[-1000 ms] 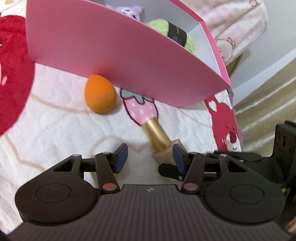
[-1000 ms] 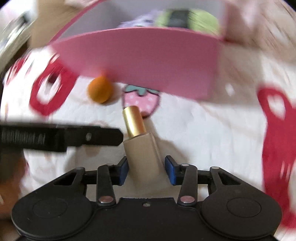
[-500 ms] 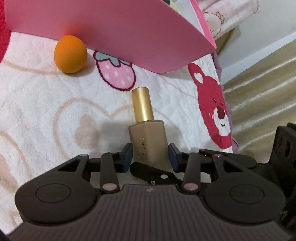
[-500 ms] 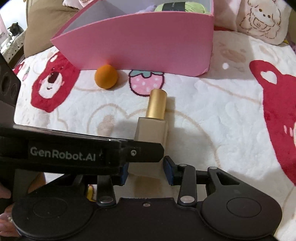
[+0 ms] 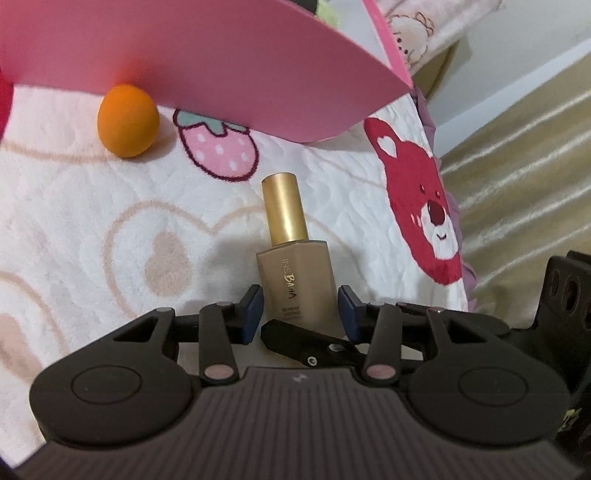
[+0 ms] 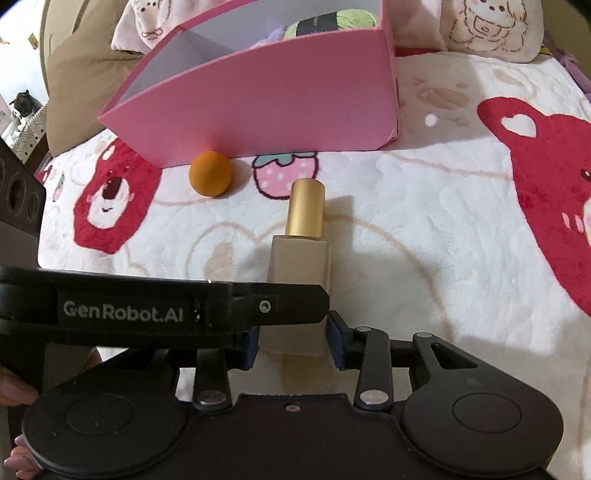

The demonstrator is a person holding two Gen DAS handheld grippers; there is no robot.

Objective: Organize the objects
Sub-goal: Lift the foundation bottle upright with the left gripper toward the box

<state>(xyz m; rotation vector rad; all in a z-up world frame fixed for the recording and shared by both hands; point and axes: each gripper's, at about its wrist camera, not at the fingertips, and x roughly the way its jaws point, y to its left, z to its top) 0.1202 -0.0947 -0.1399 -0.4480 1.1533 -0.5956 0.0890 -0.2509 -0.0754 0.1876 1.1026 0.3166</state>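
A beige foundation bottle [image 5: 295, 273] with a gold cap stands upright on the blanket. My left gripper [image 5: 300, 312] is shut on its base, pads against both sides. My right gripper [image 6: 293, 341] also brackets the bottle [image 6: 301, 266], its pads at the bottle's sides with a sliver of gap on the right. One finger of each gripper crosses the other's view. An orange makeup sponge [image 5: 127, 125] [image 6: 210, 173] lies against the pink box [image 5: 207, 62] [image 6: 266, 99], which holds green yarn [image 6: 332, 22] and a purple plush.
A white fleece blanket [image 6: 424, 229] with red bears and a strawberry covers the bed. The bed edge [image 5: 461, 258] and a tan floor lie to the right in the left wrist view. Pillows [image 6: 491, 29] sit behind the box.
The bottle went from lying on the blanket in the right gripper to standing upright. My left gripper closed on its base. Both cameras drew back from the box.
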